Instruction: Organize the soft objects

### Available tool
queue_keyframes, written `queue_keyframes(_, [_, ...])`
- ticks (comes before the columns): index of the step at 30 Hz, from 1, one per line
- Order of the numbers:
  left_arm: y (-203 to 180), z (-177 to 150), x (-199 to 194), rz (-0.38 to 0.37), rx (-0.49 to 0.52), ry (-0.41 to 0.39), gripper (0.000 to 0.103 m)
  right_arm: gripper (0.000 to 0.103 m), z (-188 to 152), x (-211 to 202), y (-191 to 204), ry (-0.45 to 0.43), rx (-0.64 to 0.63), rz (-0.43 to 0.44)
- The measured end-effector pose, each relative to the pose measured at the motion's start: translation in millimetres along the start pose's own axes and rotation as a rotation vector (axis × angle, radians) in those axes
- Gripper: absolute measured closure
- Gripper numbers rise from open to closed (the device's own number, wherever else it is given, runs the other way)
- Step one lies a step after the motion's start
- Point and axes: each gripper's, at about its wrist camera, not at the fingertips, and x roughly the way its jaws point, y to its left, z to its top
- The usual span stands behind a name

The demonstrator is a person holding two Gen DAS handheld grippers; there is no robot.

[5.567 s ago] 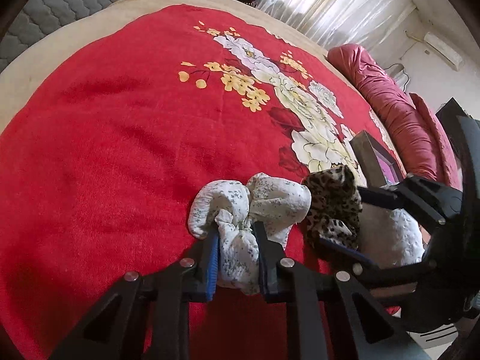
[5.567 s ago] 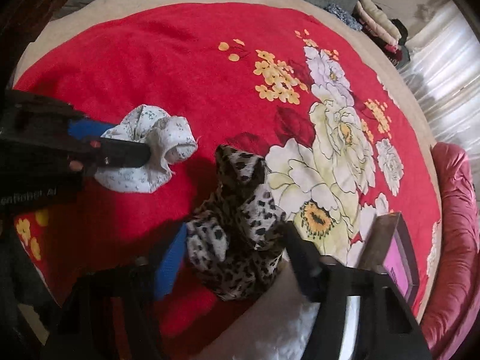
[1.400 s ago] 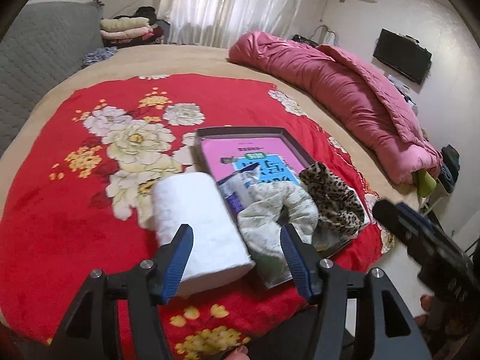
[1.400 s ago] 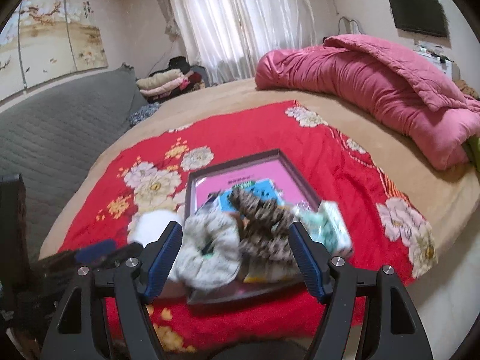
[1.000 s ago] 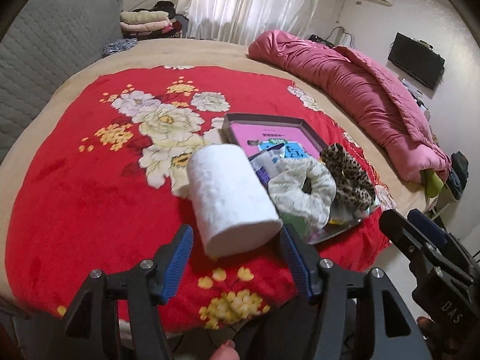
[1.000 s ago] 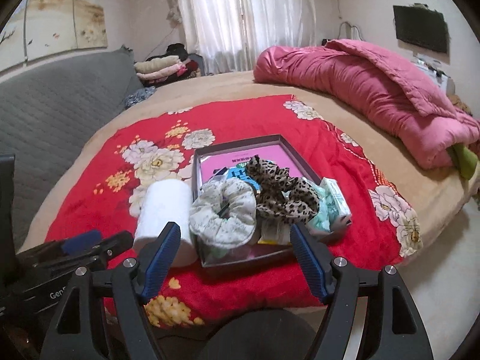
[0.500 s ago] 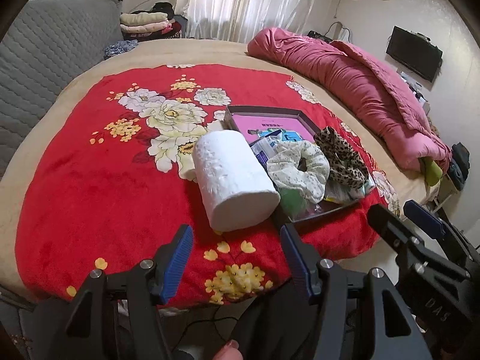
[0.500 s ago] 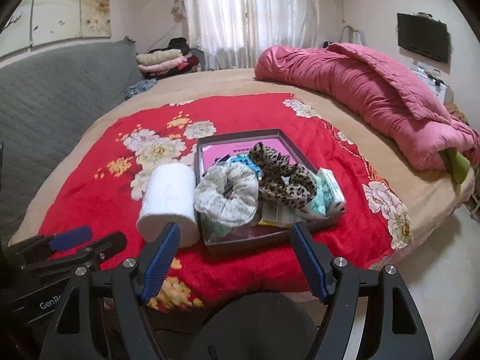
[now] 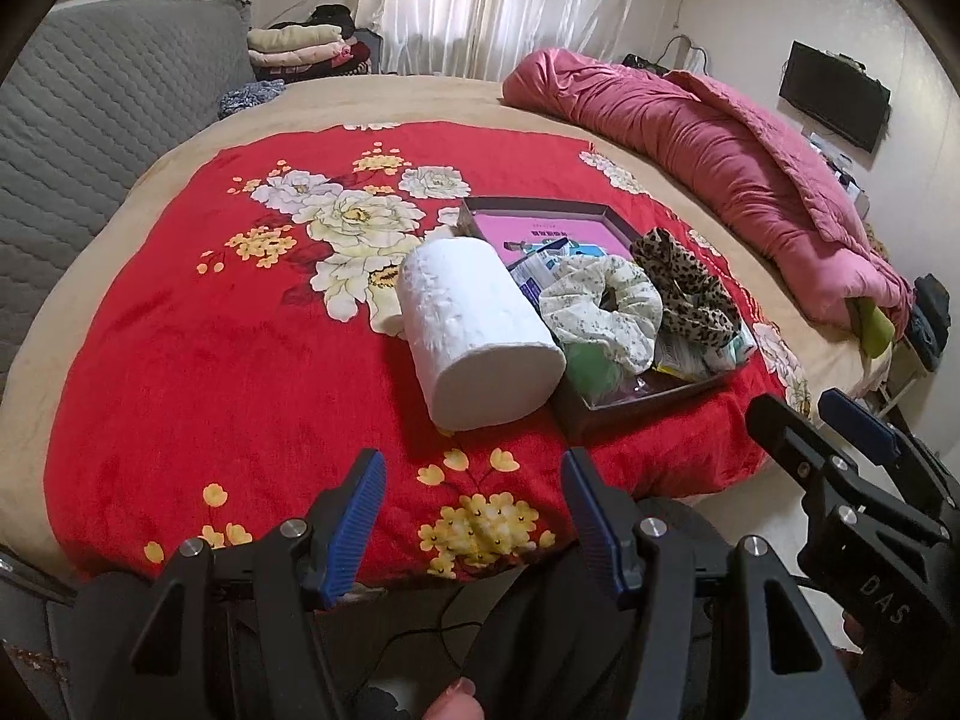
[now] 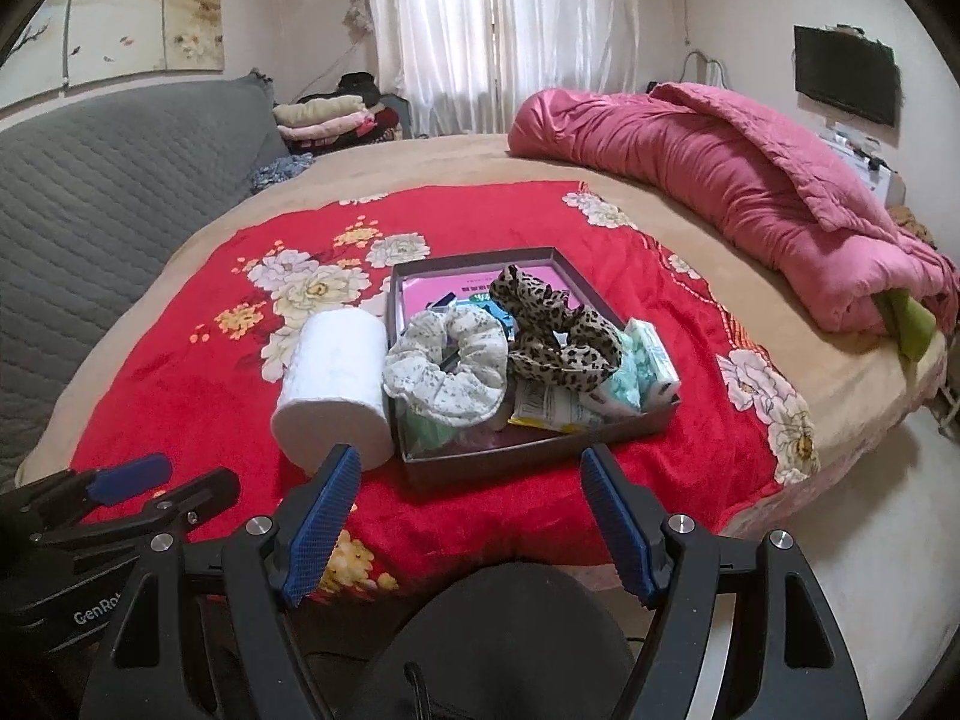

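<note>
We see both scrunchies in the box (image 10: 534,450), floral scrunchie (image 10: 447,372) at nine o'clock of the leopard scrunchie (image 10: 555,336). Our left gripper (image 9: 471,519) and right gripper (image 10: 471,516) gape wide, empty.

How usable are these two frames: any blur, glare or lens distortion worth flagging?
Left wrist view: sharp, strong fisheye bending the bed edge, dark corner vignette; paper roll evenly lit. Right wrist view: equally sharp, curtains bright but not blown out, box clear; same barrel distortion and vignette.
</note>
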Motion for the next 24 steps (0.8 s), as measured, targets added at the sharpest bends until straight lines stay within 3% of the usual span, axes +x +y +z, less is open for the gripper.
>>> queue_keyframes(24, [-2.4,-2.9,2.6,0.022,0.013,0.014,0.043,0.026,-3.6,2.5,-3.5,0.017,0.017,0.019])
